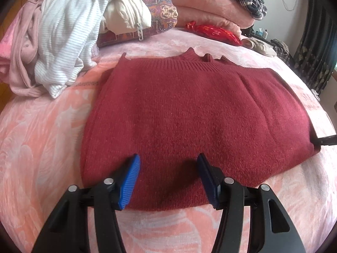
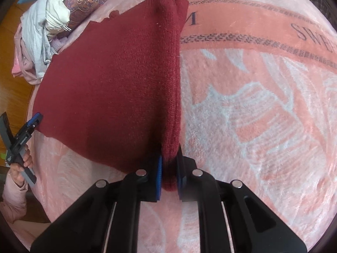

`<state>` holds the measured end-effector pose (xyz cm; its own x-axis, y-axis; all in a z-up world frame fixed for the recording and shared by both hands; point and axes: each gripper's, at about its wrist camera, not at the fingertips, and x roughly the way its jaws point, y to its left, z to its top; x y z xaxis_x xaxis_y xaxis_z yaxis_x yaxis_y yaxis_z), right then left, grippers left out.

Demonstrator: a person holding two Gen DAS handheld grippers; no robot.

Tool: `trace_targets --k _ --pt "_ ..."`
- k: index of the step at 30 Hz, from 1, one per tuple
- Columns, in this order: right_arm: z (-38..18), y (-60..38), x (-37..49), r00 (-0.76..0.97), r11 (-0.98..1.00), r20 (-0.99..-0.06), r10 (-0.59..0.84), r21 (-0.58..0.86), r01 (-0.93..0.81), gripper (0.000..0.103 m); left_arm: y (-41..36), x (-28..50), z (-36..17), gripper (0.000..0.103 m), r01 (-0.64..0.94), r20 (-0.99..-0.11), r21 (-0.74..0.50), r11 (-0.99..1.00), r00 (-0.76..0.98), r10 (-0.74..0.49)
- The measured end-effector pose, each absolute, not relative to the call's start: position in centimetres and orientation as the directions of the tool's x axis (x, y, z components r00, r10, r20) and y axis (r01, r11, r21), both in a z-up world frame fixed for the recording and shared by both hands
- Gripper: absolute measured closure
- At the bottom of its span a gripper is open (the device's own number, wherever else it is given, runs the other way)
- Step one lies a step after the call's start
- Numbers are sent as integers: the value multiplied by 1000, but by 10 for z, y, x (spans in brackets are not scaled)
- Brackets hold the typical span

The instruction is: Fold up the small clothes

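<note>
Red knit sweater [image 1: 189, 113] lay flat on the pink blanket [image 1: 42, 139] covering the bed, already narrowed with a sleeve turned in, neck end toward the clothes pile [image 1: 63, 42]. Right gripper [image 2: 169, 175] was clamped on the near corner of the sweater's folded side edge, pads pressing the thick knit between them. Left gripper [image 1: 168, 175] hovered over the opposite near corner, jaws apart, hem under them but not pinched. Judged step: taking hold of the bottom hem at both corners, ahead of folding it up toward the collar. Next move would call for the left jaws to close on their corner, then both hands lifting level and carrying the hem forward together, so the layers do not slide or skew. Writing: blanket border read "SWE…", cut off at the frame edge, plus a lone inverted letter, possibly "M"; small print on the left gripper's body was illegible.
</note>
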<state>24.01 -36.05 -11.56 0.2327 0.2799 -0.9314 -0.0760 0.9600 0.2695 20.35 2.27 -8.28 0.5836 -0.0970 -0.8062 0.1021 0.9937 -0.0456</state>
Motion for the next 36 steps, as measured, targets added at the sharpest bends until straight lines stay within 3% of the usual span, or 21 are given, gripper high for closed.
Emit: trace_targets --k 2,6,8,9,13,16,18,21,23,26,31,36 --pt "-112 -360 238 239 960 -929 281 271 -73 82 22 203 -82 46 99 -807 -46 994 583 -95" --pt "-91 -361 238 270 953 -915 302 292 -75 77 20 201 -80 44 98 -804 -34 995 589 -85" --pt "-74 -358 244 317 955 -901 296 284 -84 56 18 200 -79 43 99 -802 -32 995 592 -85" --pt "-70 -357 248 333 956 -896 293 280 -86 53 17 200 -79 42 101 -802 -32 994 592 -86" --pt "-63 -353 283 379 959 -882 280 276 -64 52 10 198 -77 41 109 -798 -19 994 597 -81" --pt "-75 -351 313 390 964 -885 255 265 -29 46 6 199 -78 39 120 -798 -9 993 598 -80" --pt "-86 -352 329 378 959 -889 260 282 4 46 5 200 -79 38 122 -799 -6 993 596 -78" --pt "-102 -350 348 350 951 -894 280 309 28 62 7 204 -82 37 115 -804 -14 993 589 -80" --pt "-104 -350 352 349 947 -891 289 319 29 79 12 208 -84 34 104 -813 -39 994 576 -92" --pt "-104 -354 355 344 947 -894 289 320 37 85 20 216 -86 34 79 -822 -59 995 562 -93" --pt "-114 -357 351 340 948 -900 273 312 65 83 27 225 -92 33 61 -836 -96 993 537 -114" --pt "-92 -359 334 350 945 -890 293 325 34 62 27 224 -88 31 69 -835 -110 992 535 -130"
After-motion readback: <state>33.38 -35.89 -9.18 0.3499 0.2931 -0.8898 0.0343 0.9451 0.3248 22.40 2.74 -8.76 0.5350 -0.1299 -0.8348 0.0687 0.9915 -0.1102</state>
